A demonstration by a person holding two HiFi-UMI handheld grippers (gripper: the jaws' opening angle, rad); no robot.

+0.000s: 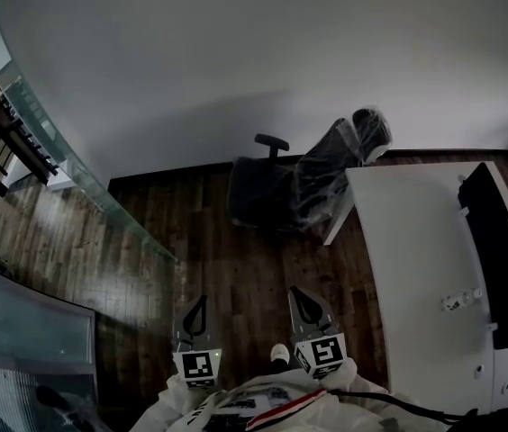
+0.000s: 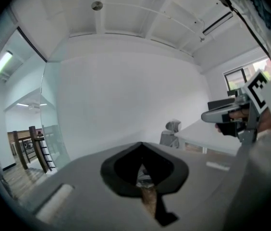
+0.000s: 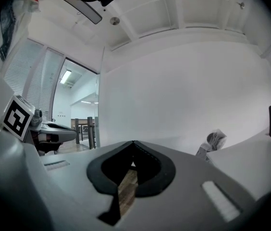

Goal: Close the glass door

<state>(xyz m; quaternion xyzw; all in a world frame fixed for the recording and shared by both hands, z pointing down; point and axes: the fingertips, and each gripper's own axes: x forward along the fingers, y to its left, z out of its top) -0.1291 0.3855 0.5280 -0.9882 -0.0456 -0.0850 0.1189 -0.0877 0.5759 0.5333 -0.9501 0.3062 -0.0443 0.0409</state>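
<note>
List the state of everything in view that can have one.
glass door: open, neither gripper touching it.
left gripper: shut, empty.
right gripper: shut, empty.
office chair: upright, wrapped in plastic film, beside the white desk.

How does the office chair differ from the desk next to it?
The office chair is black; the desk is white. The chair looks wrapped in clear film; the desk is unwrapped. The chair is curved, with an armrest; the desk is flat and straight-edged. Both stand on the dark wood floor by the white wall.
</note>
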